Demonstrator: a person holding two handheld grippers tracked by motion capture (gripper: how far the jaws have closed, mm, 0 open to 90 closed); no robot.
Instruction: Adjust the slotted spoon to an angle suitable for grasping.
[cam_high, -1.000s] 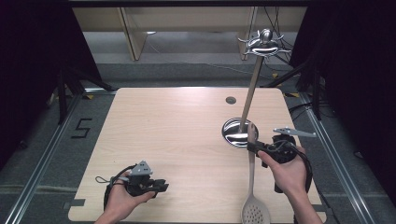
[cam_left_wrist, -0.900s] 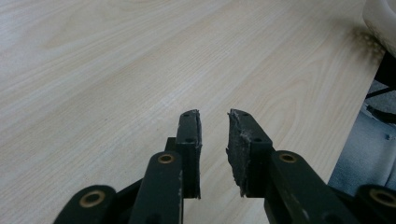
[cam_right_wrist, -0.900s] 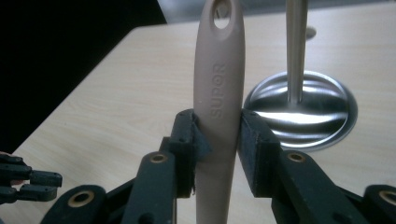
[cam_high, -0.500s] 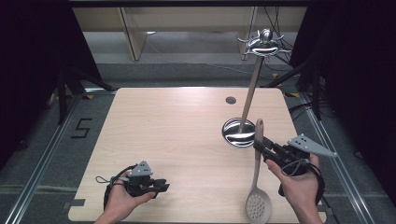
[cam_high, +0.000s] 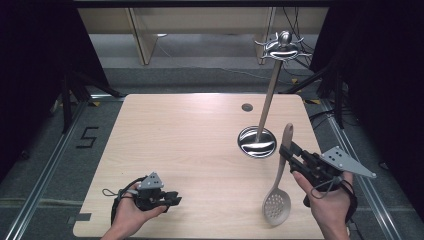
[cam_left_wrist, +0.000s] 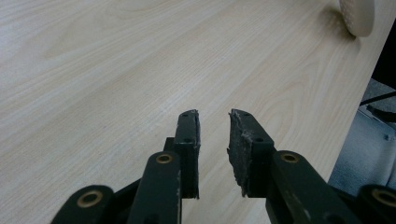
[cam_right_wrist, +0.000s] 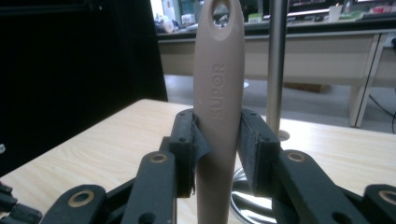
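My left claw (cam_high: 172, 200) rests low on the table (cam_high: 190, 145), jaws a little apart on nothing. My right claw (cam_high: 286, 152) is clamped on the handle of the slotted spoon (cam_high: 278, 190) and has swung it from flat to tilted up, bowl near the table's front edge. The hanging hole now points toward the utensil stand (cam_high: 270, 95) beyond, so hooking it looks next.

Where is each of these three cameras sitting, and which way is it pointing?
High view: above the table's near edge, looking forward and down; both forearms, left gripper and right gripper show.
Left gripper view: rides the left gripper, looking along its parted, empty jaws across the tabletop.
Right gripper view: rides the right gripper, facing the metal stand; jaws clamp the slotted spoon.
Shared: all three views show the spoon; the high and right gripper views share the stand.
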